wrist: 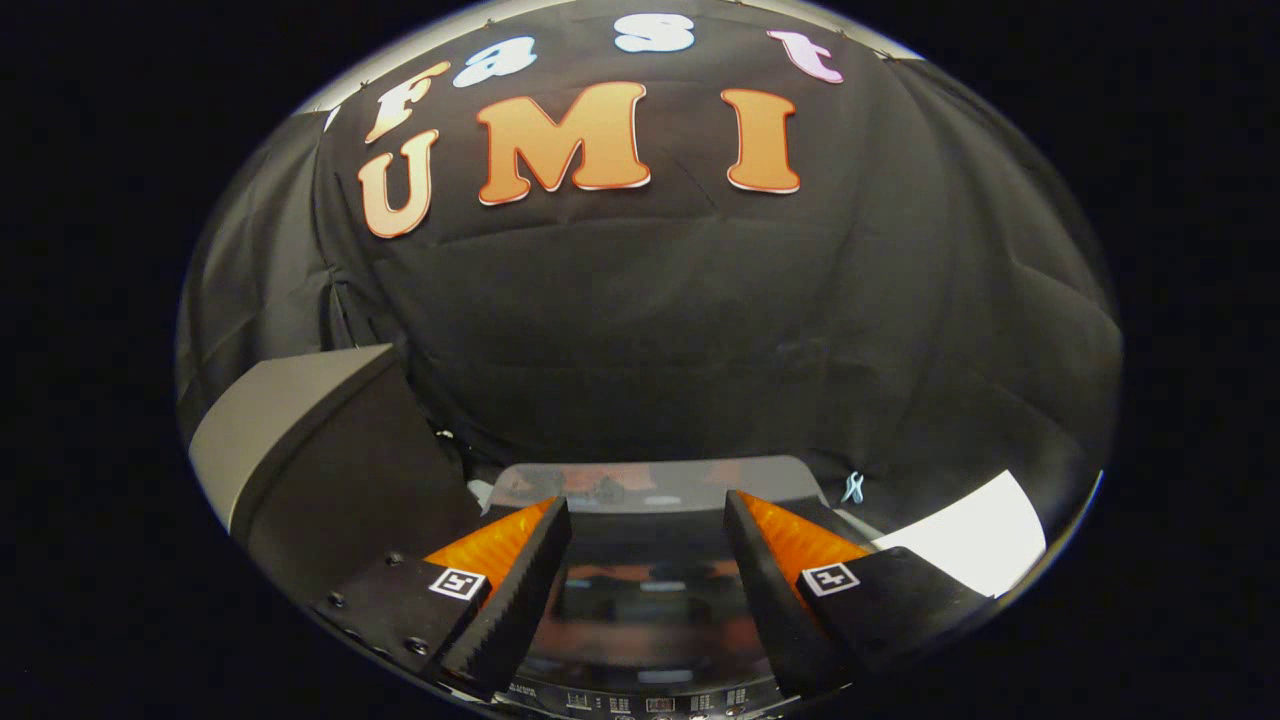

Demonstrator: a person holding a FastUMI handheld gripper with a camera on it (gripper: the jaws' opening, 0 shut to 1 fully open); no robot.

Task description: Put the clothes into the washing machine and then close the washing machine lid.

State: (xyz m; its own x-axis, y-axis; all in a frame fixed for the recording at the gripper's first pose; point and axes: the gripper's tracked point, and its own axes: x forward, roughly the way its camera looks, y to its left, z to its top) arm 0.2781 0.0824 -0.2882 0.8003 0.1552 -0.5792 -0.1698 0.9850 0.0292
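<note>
Seen along the tool (648,560), poised above the washing machine (650,690) with fingers (520,590) spread wide and nothing gripped between them. Directly below and between the fingers, the washing machine lid (650,610): a dark, glossy panel lying flat and closed, mirroring the fingers and the booth above. At the near edge, under the fingertips' bases, a strip of small control markings (650,703), too small to make out. At the far edge of the lid, a paler, rounded band of the machine's top (650,485), just beyond the fingertips. To the left, near the left finger, a grey box-like object (300,440) with a light slanted top and a dark side face. To the right, beyond the right finger, a bright white patch of surface (965,540). Near it, slightly farther back, a small pale blue object (852,488), too small to identify. Behind everything, the black cloth wall (700,330) of the booth, draped and creased. Clothes not made out anywhere around the machine; contents under the dark lid impossible to tell.
</note>
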